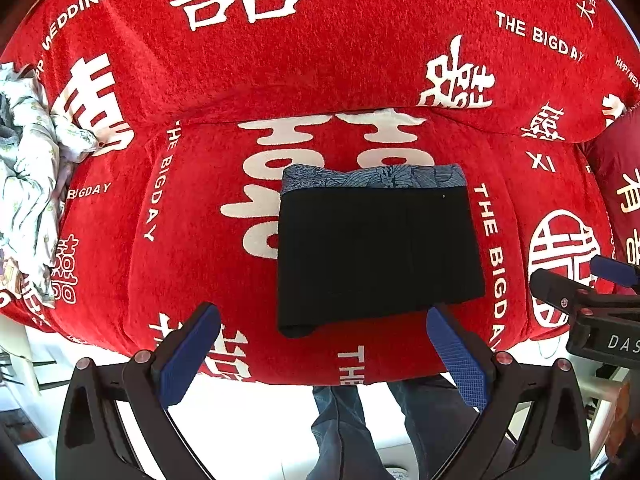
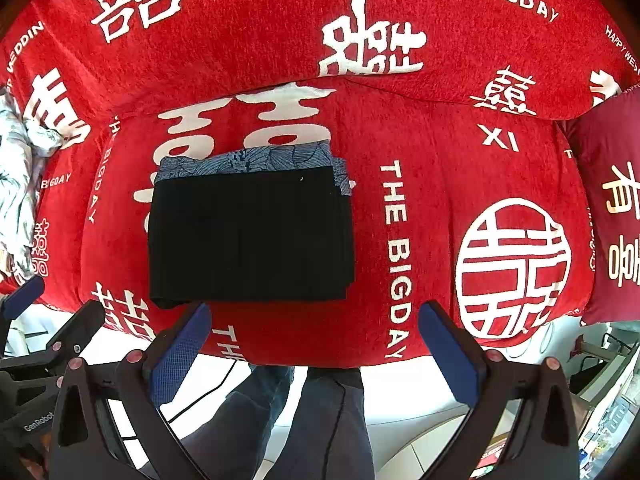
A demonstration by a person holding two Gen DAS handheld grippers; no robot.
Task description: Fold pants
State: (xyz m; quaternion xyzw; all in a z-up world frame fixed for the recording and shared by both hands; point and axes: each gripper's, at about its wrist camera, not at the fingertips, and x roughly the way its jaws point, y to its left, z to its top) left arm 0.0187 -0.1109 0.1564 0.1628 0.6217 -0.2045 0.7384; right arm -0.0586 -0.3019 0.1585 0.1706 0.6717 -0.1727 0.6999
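With both my left gripper and right gripper spread wide and empty, the pants lie as a compact folded rectangle at twelve o'clock on the red sofa cover, so I judge only a tidy-up remains.

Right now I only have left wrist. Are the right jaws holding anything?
Observer: No. The right gripper is open and empty, held short of the folded pants.
Operator: Is the right edge of the fold tidy?
Observer: Not quite. The blue patterned fabric pokes out past the black at the far right corner.
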